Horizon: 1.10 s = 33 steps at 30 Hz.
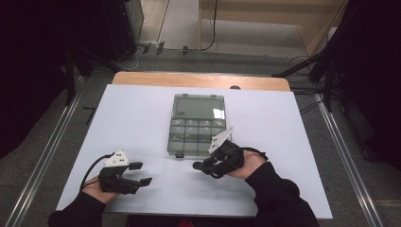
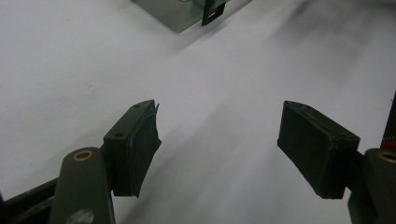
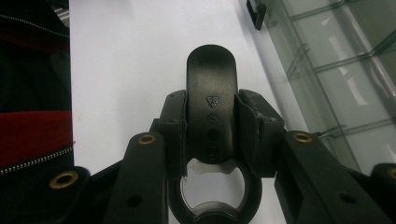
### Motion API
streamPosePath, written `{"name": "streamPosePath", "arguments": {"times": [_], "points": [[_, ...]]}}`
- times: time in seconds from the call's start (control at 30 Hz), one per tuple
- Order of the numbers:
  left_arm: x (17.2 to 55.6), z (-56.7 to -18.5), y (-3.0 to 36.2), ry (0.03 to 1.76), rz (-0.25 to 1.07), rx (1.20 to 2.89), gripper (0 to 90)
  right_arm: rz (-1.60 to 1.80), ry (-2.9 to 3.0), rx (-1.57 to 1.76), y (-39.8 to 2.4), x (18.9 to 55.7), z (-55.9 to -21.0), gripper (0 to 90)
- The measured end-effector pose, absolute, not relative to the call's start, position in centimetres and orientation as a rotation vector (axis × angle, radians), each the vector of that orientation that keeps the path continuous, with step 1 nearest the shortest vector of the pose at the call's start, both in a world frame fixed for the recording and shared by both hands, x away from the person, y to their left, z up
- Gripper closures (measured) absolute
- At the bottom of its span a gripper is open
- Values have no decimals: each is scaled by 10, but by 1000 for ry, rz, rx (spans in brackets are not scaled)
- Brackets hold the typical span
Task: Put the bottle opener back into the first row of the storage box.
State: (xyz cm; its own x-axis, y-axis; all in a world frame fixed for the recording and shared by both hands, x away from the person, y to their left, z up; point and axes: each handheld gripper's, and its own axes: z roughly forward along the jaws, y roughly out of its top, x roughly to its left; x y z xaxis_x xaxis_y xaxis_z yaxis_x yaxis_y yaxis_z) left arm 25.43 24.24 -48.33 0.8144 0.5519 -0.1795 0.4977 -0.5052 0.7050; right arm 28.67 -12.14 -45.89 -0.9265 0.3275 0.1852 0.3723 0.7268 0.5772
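A black bottle opener (image 3: 211, 98) with a rounded handle end and a metal ring mouth sits between the pads of my right gripper (image 3: 212, 121), which is shut on it. In the high view the right gripper (image 1: 201, 165) hangs just in front of the clear compartment box (image 1: 196, 125) and points left, the bottle opener (image 1: 197, 165) sticking out of its jaws. My left gripper (image 1: 142, 173) rests at the near left of the white table top (image 1: 137, 113), open. Its pads (image 2: 140, 144) stand wide apart over bare white surface, nothing between them.
The clear plastic box (image 3: 336, 70) has several divided compartments and a black latch (image 3: 257, 14) on its near side; its corner (image 2: 187, 11) appears at the top of the left gripper view. A red and black sleeve with a zipper (image 3: 32, 116) lies at the left of the right gripper view.
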Motion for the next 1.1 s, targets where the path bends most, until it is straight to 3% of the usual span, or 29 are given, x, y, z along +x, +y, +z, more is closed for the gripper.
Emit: {"name": "streamPosePath", "arguments": {"times": [1.1], "points": [[252, -484, 248, 793, 97, 2186, 283, -1034, -2830, -568, -110, 319, -437, 657]]}}
